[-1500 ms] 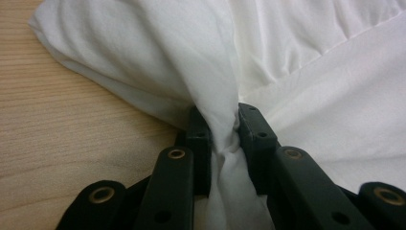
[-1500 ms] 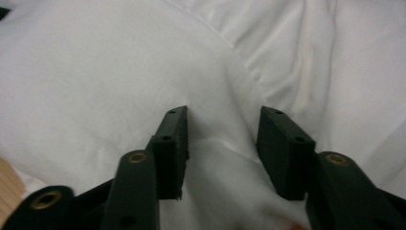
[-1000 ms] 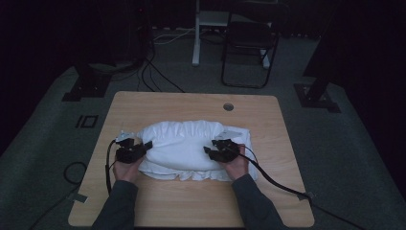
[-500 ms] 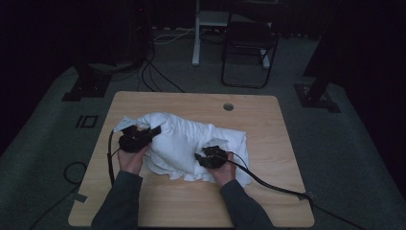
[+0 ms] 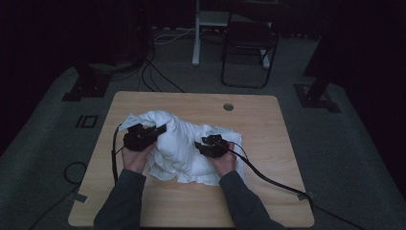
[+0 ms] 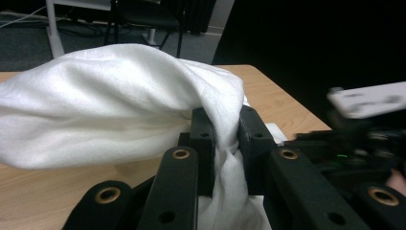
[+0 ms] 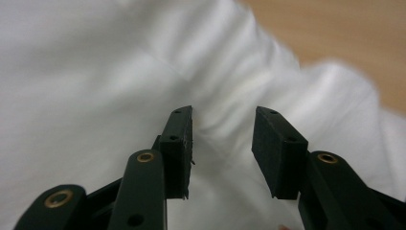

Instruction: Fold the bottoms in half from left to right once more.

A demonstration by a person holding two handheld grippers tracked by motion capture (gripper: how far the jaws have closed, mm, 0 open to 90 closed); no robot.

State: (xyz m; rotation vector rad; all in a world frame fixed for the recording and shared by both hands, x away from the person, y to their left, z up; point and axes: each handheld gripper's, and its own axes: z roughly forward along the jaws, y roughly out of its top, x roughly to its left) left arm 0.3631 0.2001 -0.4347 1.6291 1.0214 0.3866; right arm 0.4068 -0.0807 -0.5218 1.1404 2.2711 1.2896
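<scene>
Moved: since a second ago I see my left gripper has lifted its end of the white cloth up and toward the frame's middle, so the bundle now humps at left; my right gripper has slid down-left over the cloth, its jaws just closing.
Left claw: in the left gripper view, clamped on a gathered fold of cloth between the pads.
Right claw: in the right gripper view, jaws apart, cloth bunched between and behind them, pads not pressing it.
Writing: none I can read anywhere.
Cloth: plain white, soft, rumpled and ridged; lies centre-left on the table, raised at my left hand, flatter under my right hand.
Surface: light wood table with a round hole near its upper right edge.
Room: dim grey carpet; a dark folding chair and white post at upper centre, black stand feet at both sides.
</scene>
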